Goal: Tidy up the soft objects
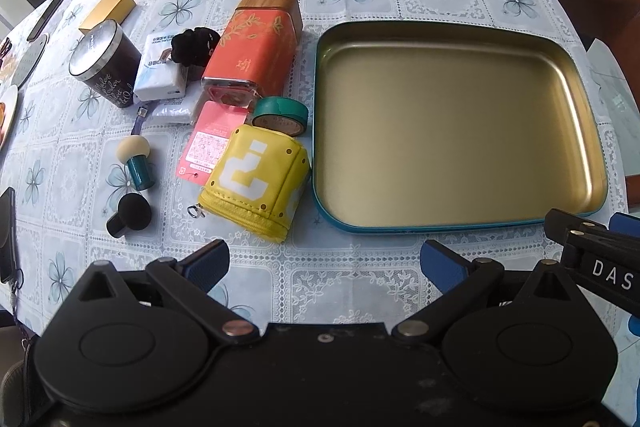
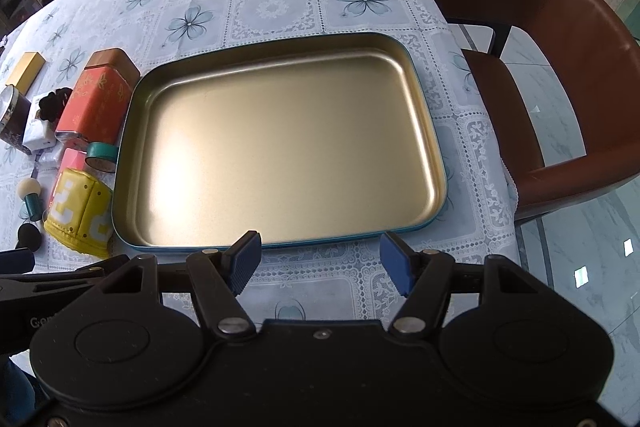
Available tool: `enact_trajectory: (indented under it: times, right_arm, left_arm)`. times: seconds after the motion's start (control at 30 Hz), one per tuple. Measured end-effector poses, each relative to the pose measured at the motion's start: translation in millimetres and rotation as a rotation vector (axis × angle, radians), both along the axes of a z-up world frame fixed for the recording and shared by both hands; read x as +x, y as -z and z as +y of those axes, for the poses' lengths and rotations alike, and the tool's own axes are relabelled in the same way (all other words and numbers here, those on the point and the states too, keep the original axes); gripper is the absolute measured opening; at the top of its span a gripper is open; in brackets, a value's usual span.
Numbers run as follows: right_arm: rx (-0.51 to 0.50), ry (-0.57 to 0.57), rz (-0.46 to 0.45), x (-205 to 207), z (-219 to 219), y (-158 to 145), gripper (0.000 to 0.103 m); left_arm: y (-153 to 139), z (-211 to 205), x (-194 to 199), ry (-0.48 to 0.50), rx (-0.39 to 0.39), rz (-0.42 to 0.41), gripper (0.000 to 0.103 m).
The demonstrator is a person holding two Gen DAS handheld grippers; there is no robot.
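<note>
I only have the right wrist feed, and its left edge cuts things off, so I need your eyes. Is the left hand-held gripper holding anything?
Observer: No. The left hand-held gripper is open and empty, on the near side of the yellow pouch.
Operator: What is the black blob left of that pouch?
Observer: A black makeup sponge lying on its side, with a short black handle. It is not touching the pouch.
Operator: Where is the pouch's zipper?
Observer: It runs along the pouch's near bottom edge. The metal zipper pull lies on the cloth at the left corner.
</note>
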State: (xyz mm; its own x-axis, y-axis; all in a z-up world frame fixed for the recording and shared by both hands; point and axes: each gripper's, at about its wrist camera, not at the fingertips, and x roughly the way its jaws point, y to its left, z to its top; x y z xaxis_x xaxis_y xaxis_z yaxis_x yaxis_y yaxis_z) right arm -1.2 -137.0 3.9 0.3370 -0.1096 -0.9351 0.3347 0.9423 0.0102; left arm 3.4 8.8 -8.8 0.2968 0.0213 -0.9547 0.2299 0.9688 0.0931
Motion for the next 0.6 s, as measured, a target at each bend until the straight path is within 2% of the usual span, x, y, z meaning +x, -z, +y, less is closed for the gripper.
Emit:
enact_trajectory:
  times: [0.6]
  right_arm:
    - [0.003, -0.001, 0.007, 1.9, 2.5, 3.2, 0.061]
  left_arm:
    - [1.7, 3.3, 2.7, -0.008, -0.004, 0.007, 0.102]
